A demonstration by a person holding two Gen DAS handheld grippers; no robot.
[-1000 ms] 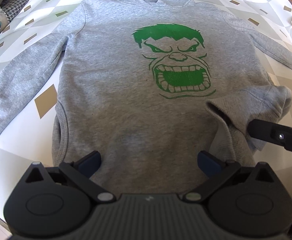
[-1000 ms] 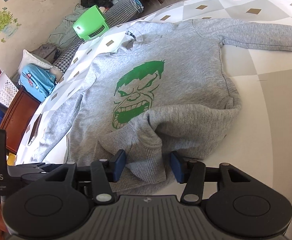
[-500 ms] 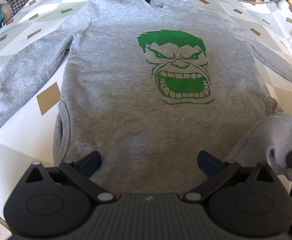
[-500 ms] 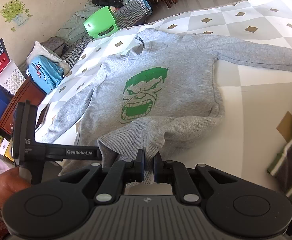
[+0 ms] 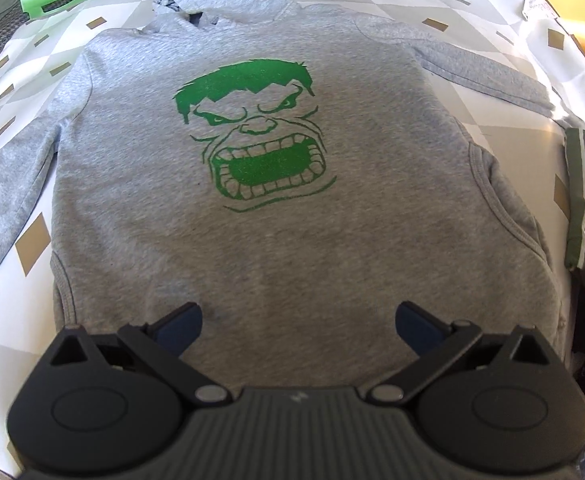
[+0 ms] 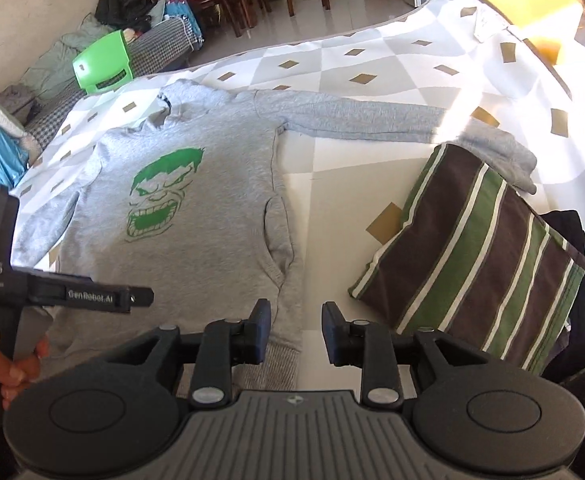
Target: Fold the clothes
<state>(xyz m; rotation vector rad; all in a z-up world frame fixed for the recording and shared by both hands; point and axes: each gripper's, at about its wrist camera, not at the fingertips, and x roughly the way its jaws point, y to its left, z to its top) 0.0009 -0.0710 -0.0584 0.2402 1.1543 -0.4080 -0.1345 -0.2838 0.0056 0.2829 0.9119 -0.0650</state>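
Observation:
A grey hoodie [image 5: 276,240] with a green face print [image 5: 252,136] lies flat and face up on the patterned table cover, both sleeves spread out. My left gripper [image 5: 298,326] hovers open over the middle of its hem, nothing between the fingers. In the right wrist view the same hoodie [image 6: 196,216] stretches away, its right sleeve [image 6: 364,118] running toward a striped garment. My right gripper [image 6: 296,330] is open above the hoodie's lower right corner, holding nothing. The left gripper's body [image 6: 64,294] shows at the left, held by a hand [image 6: 8,364].
A folded brown, green and white striped garment [image 6: 476,256] lies to the right of the hoodie, over the sleeve's cuff, with dark clothes [image 6: 584,280] beyond it. A green plastic chair [image 6: 102,66] and a sofa with bags stand past the table's far edge.
My right gripper, shut on the hoodie's folded-up lower right corner, has pulled it back flat and opened. It moved right, bringing the striped garment into view. The left gripper stayed open.

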